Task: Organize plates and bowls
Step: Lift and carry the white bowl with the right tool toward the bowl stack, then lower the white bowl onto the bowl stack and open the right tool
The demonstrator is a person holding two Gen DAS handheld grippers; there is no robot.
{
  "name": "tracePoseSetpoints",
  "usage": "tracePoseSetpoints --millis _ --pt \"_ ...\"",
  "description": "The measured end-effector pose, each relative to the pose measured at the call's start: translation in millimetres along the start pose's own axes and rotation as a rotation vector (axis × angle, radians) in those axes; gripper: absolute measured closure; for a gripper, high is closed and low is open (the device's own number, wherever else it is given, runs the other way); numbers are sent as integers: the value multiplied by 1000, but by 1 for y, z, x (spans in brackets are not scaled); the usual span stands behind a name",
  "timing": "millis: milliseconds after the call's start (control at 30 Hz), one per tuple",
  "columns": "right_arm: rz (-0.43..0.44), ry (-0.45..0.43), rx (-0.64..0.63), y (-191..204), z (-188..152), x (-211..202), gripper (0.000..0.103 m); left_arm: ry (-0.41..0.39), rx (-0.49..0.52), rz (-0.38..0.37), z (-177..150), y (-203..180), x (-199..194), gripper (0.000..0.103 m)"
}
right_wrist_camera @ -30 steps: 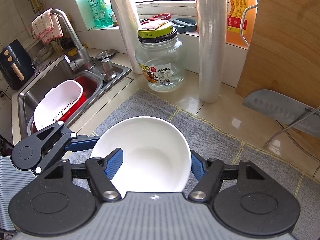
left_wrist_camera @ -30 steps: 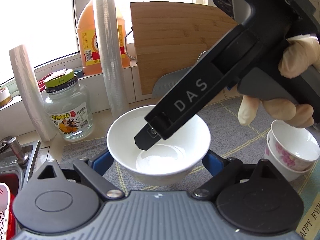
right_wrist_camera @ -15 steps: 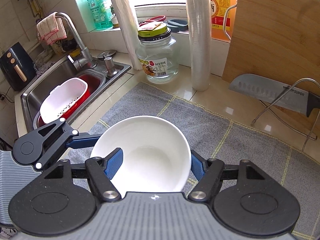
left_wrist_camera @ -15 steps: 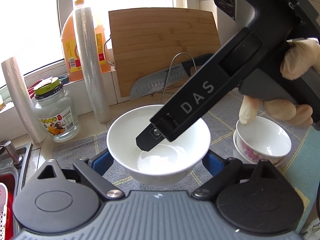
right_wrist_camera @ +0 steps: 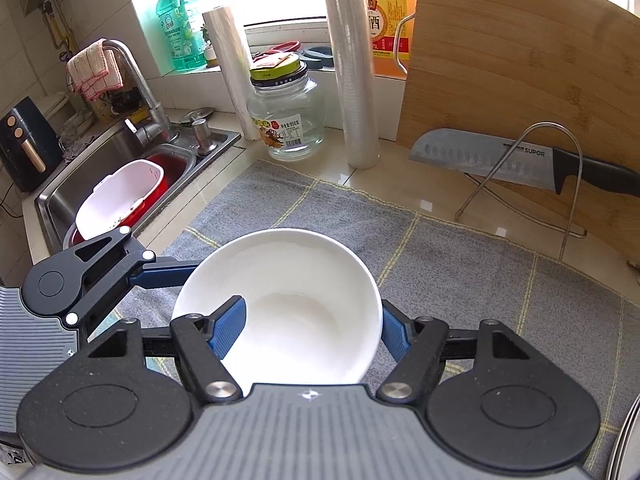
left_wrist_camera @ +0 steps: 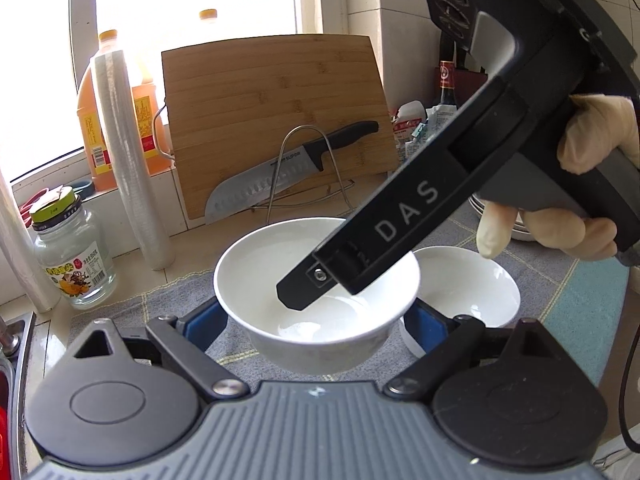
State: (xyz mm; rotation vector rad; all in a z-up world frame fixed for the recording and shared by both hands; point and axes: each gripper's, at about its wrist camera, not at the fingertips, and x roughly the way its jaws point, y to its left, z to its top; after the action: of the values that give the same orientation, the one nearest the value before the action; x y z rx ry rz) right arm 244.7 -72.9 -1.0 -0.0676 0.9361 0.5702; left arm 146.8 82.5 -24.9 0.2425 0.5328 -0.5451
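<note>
A plain white bowl [left_wrist_camera: 256, 268] hangs just above the grey mat [right_wrist_camera: 440, 248], held from two sides. My left gripper [left_wrist_camera: 312, 316] is shut on it, blue pads against its outer walls. My right gripper [right_wrist_camera: 310, 326] is shut on the same bowl [right_wrist_camera: 304, 272], with one pad inside and the other outside the wall. Its black finger [left_wrist_camera: 304, 292] reaches down into the bowl from the upper right, held by a gloved hand [left_wrist_camera: 592, 152]. A stack of white bowls [left_wrist_camera: 468, 288] stands on the mat right behind the held one.
A bamboo cutting board [left_wrist_camera: 272, 120] leans at the back, with a knife [right_wrist_camera: 500, 160] on a wire rack. A glass jar [right_wrist_camera: 288, 120], film rolls [right_wrist_camera: 352, 80] and oil bottles [left_wrist_camera: 92, 120] stand left. The sink [right_wrist_camera: 120, 184] holds a white basin. Plates [left_wrist_camera: 520, 232] show at the right.
Both grippers carried the white bowl to the right and slightly up. The jar and rolls slid left in both views, and the stack of bowls now sits directly behind the held bowl.
</note>
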Motion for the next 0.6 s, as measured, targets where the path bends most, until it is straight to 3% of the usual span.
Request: tracePoseSetpoints --millis 600 --pt "-74 -20 65 -38 -34 -40 27 -22 61 -91 17 -48 13 9"
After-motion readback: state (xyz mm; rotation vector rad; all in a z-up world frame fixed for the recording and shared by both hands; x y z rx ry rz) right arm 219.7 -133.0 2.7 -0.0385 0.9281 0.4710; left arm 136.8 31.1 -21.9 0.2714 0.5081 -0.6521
